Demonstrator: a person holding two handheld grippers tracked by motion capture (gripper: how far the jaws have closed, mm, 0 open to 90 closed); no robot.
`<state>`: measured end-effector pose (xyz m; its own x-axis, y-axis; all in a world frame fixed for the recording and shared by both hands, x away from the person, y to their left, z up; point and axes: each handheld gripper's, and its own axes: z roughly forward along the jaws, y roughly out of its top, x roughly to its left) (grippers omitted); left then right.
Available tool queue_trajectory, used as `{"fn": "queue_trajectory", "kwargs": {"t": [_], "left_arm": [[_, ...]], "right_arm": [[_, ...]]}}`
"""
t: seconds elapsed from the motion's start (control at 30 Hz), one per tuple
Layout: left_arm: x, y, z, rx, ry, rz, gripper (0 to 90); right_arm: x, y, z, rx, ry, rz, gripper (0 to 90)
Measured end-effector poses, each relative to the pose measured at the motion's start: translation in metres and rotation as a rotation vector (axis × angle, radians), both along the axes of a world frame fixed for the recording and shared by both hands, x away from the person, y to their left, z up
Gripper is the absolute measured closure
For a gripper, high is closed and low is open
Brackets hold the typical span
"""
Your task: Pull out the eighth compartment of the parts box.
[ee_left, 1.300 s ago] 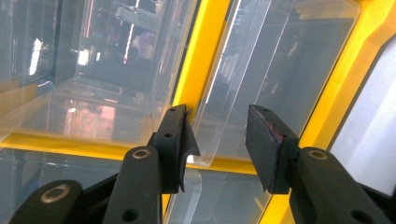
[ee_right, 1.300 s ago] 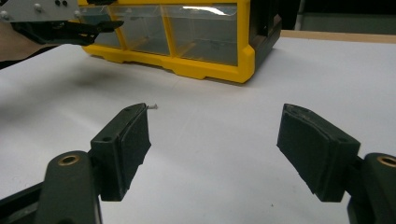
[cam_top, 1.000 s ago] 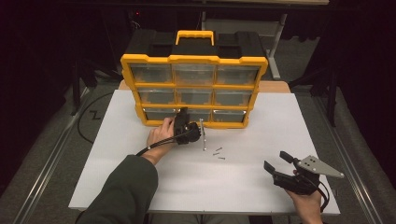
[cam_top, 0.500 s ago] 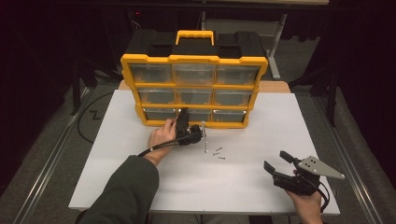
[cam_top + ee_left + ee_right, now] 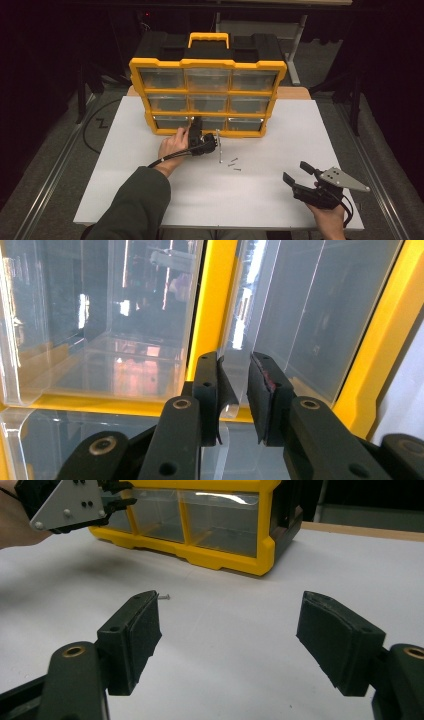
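the right gripper (image 5: 300,176) rests low at the table's (image 5: 260,200) near right, jaws spread wide and empty. small screws (image 5: 233,162) lie mid-table. beyond them the left gripper (image 5: 196,123), wrist rolled sideways, sits against the yellow organizer's (image 5: 207,63) bottom row; its jaws have just been closing around a clear drawer's front lip (image 5: 231,382), narrow gap left, seemingly not yet clamped. judged step: gripping that drawer; next, a firm pinch and a straight pull outward.

Clear plastic drawer (image 5: 280,315), bottom row middle of yellow organizer (image 5: 207,95), shut, upright on table
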<state>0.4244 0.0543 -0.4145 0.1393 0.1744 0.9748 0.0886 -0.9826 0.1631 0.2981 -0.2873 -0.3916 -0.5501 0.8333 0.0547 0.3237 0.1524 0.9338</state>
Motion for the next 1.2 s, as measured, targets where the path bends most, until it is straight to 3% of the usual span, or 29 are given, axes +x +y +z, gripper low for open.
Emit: {"fn": "queue_trajectory", "kwargs": {"t": [0.33, 1.2], "left_arm": [[-0.001, 0.002, 0.005, 0.011, 0.035, -0.009, 78.5], [-0.006, 0.006, 0.011, -0.006, 0.072, -0.032, 80.1]], "right_arm": [[0.001, 0.0, 0.0, 0.007, 0.003, 0.006, 27.0], [0.002, -0.003, 0.0, 0.03, 0.012, -0.006, 27.0]]}}
